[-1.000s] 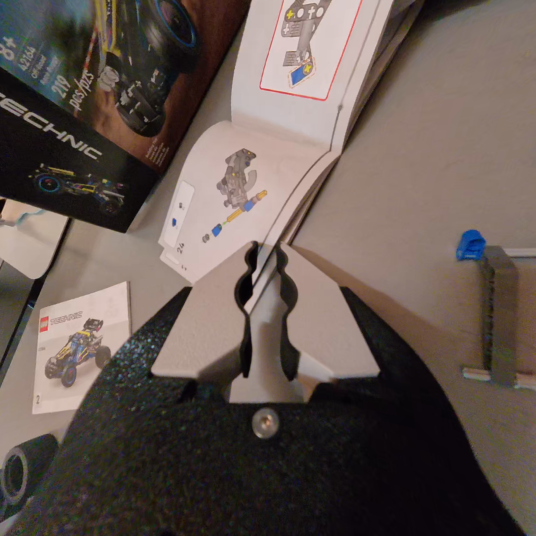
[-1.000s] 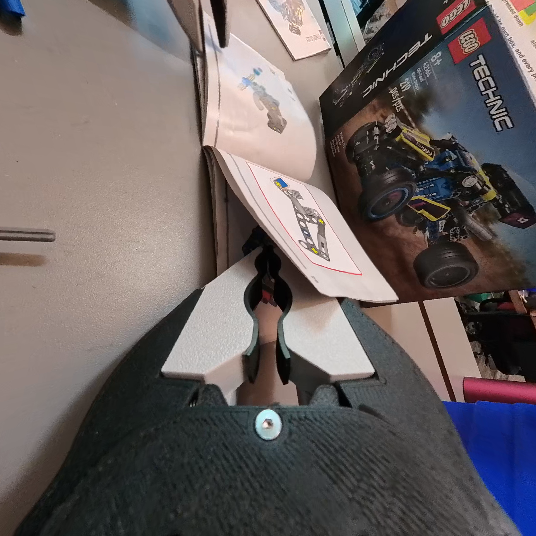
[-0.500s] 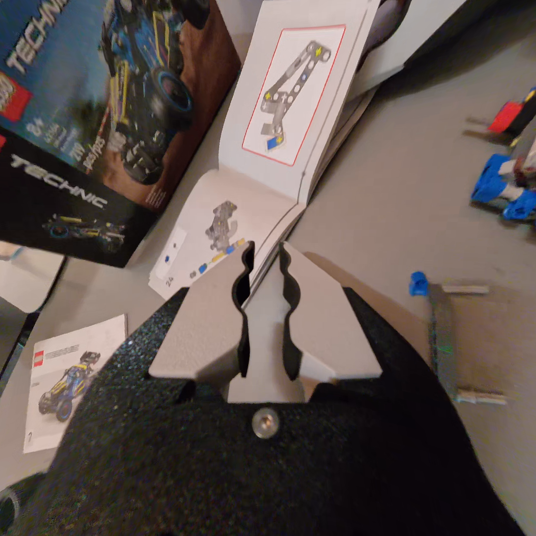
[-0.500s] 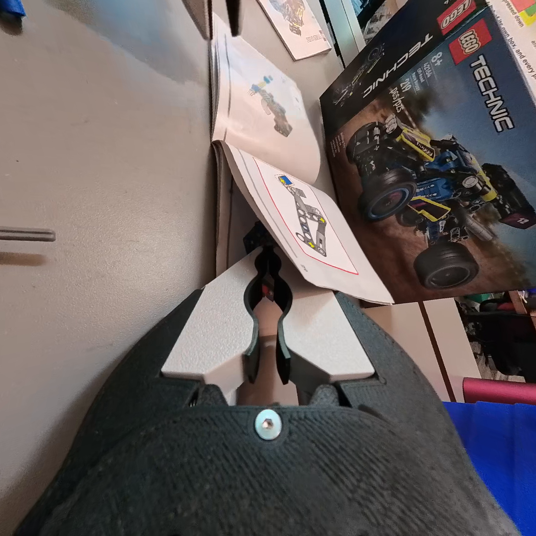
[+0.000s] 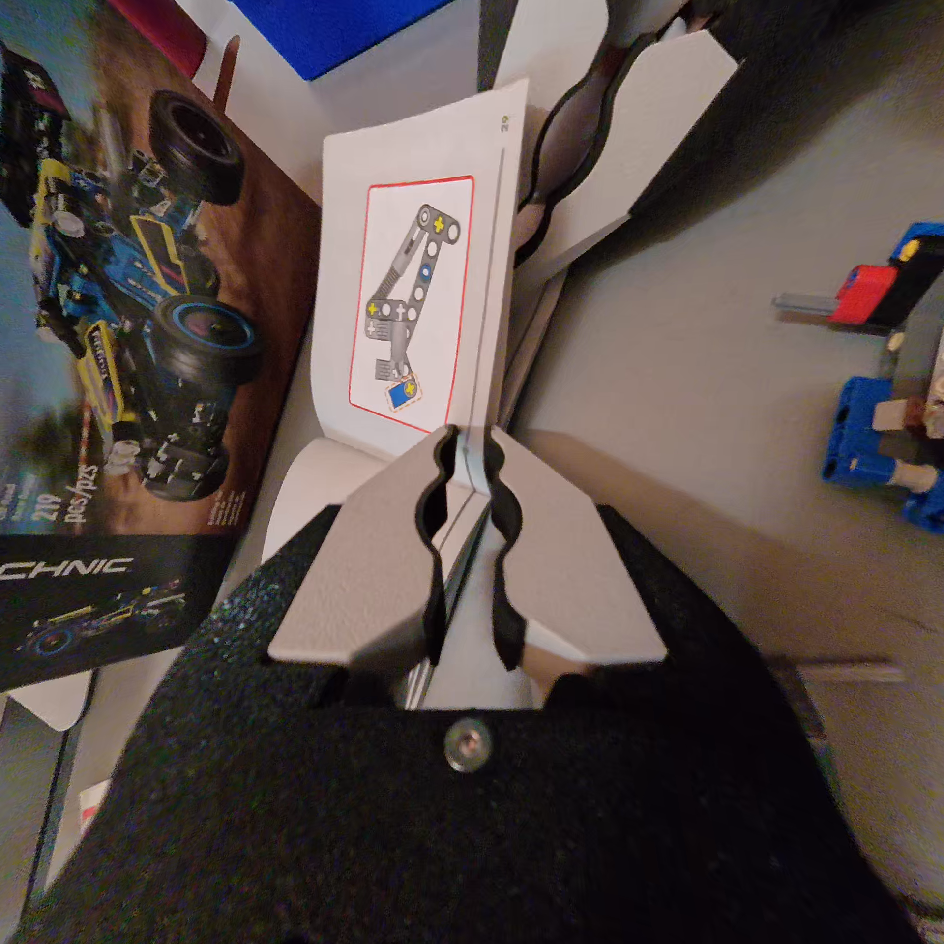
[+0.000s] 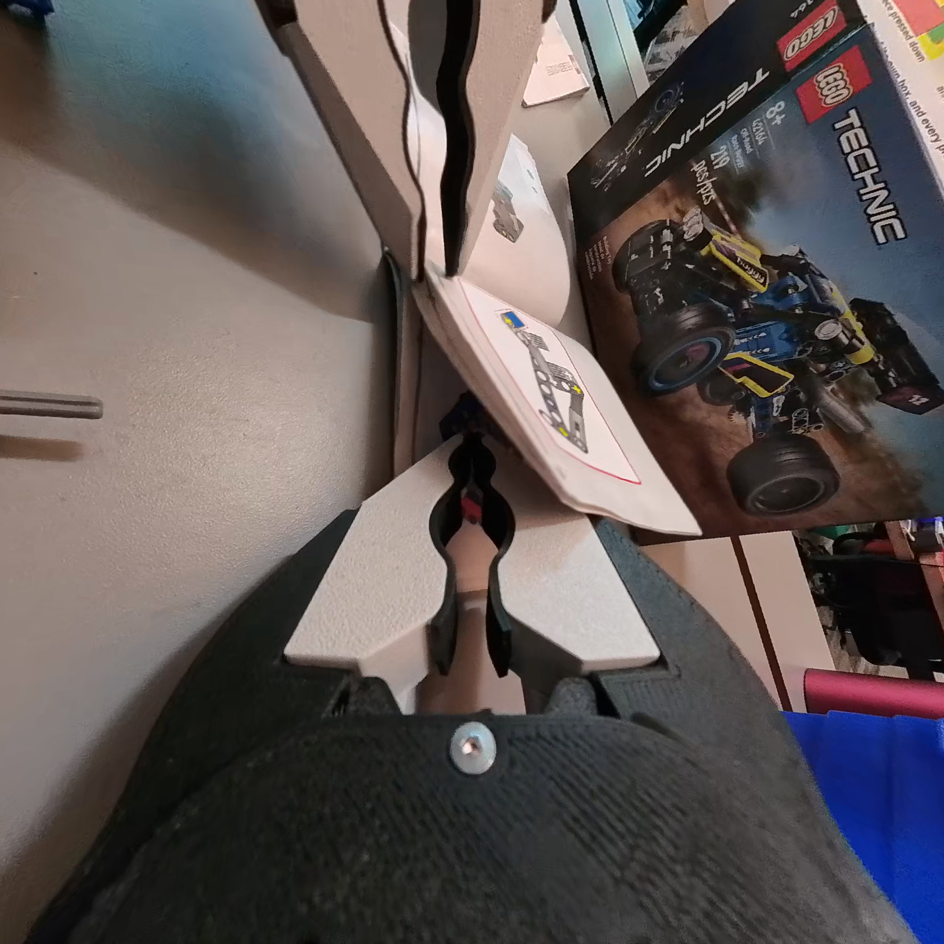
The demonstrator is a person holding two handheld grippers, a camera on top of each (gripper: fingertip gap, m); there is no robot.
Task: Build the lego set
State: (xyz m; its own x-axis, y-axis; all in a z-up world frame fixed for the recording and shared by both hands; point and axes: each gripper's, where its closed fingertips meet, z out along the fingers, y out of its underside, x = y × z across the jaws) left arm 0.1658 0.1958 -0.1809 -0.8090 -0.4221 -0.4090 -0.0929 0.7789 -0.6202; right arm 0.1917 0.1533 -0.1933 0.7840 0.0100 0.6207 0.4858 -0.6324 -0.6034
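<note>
Both views are dim and warm-toned, with the grey tabletop point(image 5: 689, 357) lit unevenly and soft shadows under the left tool point(image 5: 467, 449) and a grey rod point(image 6: 51, 408). Wide-angle distortion bends the edges, where the set's box point(image 5: 127, 306) and loose bricks point(image 5: 878, 439) look smeared. The black tool bodies up close are grainy.

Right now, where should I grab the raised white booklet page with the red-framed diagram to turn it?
Pinch the raised white booklet page at its free edge opposite the fold, coming edge-on from beyond it: it stands lifted, both faces exposed there.

Hobby desk: grey tabletop point(image 5: 689, 357), boxed set point(image 6: 766, 255), open instruction booklet point(image 5: 408, 286).
</note>
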